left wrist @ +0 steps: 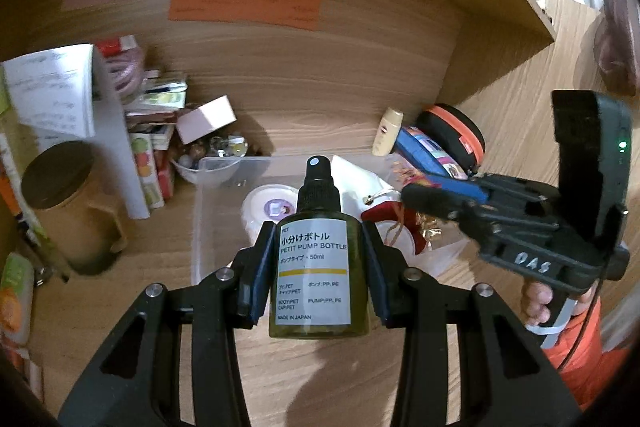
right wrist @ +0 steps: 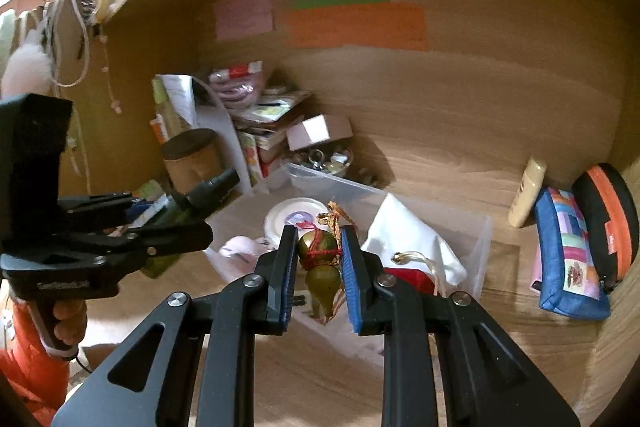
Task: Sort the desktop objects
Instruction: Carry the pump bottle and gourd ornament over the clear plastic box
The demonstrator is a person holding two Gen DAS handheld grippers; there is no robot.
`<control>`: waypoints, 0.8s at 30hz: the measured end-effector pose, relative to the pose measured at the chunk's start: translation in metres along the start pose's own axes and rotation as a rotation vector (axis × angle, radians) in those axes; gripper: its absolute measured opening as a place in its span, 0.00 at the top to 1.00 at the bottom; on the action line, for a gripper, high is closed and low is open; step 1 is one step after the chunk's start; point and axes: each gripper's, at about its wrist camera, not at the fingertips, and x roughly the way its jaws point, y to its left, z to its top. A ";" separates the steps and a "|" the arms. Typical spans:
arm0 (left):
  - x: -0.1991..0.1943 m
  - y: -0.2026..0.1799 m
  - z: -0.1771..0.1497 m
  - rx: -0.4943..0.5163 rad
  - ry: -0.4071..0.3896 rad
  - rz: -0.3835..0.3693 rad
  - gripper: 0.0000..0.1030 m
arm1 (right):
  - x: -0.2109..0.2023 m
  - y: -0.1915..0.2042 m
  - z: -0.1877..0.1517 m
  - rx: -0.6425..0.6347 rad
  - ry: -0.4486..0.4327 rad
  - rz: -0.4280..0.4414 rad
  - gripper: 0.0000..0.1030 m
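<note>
Both grippers loaded, clear bin (left wrist: 208, 211) just beyond and below.

Left gripper (left wrist: 318, 267) clamped on pump bottle (left wrist: 316, 267), long axis upright, frame centre. Right gripper (right wrist: 320, 263) nearly shut on gourd charm (right wrist: 320, 263), stem down, over bin centre in right wrist view. Judged nearer the drop: right.

The right gripper (right wrist: 320, 259) is clamping a small green gourd charm (right wrist: 320, 263) wound with red cord, holding it above a clear plastic bin (right wrist: 482, 239) where a white cloth (right wrist: 404, 231) and a round white tin (right wrist: 294, 217) are lying. At the left, the left gripper (right wrist: 188, 215) is gripping a dark green spray bottle (right wrist: 180, 211).
</note>
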 end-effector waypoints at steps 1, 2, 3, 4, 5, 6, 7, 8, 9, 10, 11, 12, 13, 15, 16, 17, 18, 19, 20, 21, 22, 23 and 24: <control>0.006 -0.001 0.002 0.003 0.010 -0.003 0.60 | 0.004 -0.002 0.000 0.007 0.007 0.001 0.82; 0.010 -0.003 0.003 0.007 0.017 -0.003 0.60 | 0.009 -0.005 -0.001 0.015 0.016 0.001 0.82; 0.015 -0.004 0.003 0.011 0.025 -0.005 0.60 | 0.015 -0.007 -0.003 0.025 0.028 0.005 0.82; 0.020 -0.005 0.004 0.014 0.036 -0.005 0.60 | 0.018 -0.010 -0.004 0.033 0.036 0.007 0.82; 0.024 -0.006 0.004 0.018 0.043 -0.005 0.60 | 0.022 -0.011 -0.005 0.039 0.043 0.005 0.81; 0.029 -0.008 0.004 0.023 0.051 -0.003 0.60 | 0.026 -0.013 -0.006 0.044 0.050 0.002 0.81; 0.034 -0.009 0.004 0.030 0.060 0.002 0.60 | 0.030 -0.016 -0.008 0.051 0.058 0.002 0.81; 0.038 -0.009 0.004 0.036 0.067 0.007 0.60 | 0.034 -0.018 -0.010 0.059 0.067 0.004 0.82; 0.041 -0.010 0.004 0.040 0.071 0.010 0.60 | 0.037 -0.021 -0.011 0.065 0.072 0.003 0.82; 0.046 -0.010 0.004 0.045 0.078 0.012 0.60 | 0.040 -0.022 -0.012 0.068 0.077 0.002 0.82; 0.049 -0.010 0.004 0.047 0.081 0.014 0.60 | 0.043 -0.024 -0.013 0.069 0.082 -0.006 0.82; 0.054 -0.010 0.004 0.048 0.085 0.018 0.60 | 0.046 -0.026 -0.014 0.069 0.085 -0.014 0.82; 0.057 -0.009 0.004 0.048 0.087 0.019 0.60 | 0.048 -0.027 -0.015 0.070 0.091 -0.017 0.82; 0.064 -0.009 0.005 0.045 0.095 0.023 0.60 | 0.051 -0.028 -0.016 0.066 0.096 -0.031 0.82; 0.069 -0.008 0.005 0.044 0.101 0.024 0.60 | 0.052 -0.029 -0.016 0.065 0.093 -0.048 0.81; 0.071 -0.008 0.005 0.043 0.104 0.021 0.60 | 0.052 -0.029 -0.017 0.059 0.092 -0.064 0.82; 0.074 -0.008 0.005 0.041 0.110 0.016 0.60 | 0.053 -0.030 -0.018 0.056 0.092 -0.075 0.81; 0.078 -0.008 0.005 0.041 0.117 0.015 0.60 | 0.054 -0.032 -0.019 0.061 0.095 -0.085 0.81; 0.080 -0.008 0.004 0.042 0.121 0.016 0.60 | 0.055 -0.033 -0.019 0.064 0.101 -0.085 0.81; 0.081 -0.007 0.004 0.044 0.123 0.017 0.60 | 0.056 -0.034 -0.020 0.067 0.106 -0.082 0.81; 0.081 -0.007 0.004 0.047 0.121 0.021 0.60 | 0.057 -0.035 -0.020 0.069 0.108 -0.083 0.81; 0.081 -0.007 0.004 0.046 0.122 0.019 0.60 | 0.057 -0.034 -0.020 0.068 0.109 -0.082 0.81; 0.081 -0.006 0.004 0.044 0.121 0.015 0.60 | 0.057 -0.034 -0.020 0.068 0.111 -0.081 0.81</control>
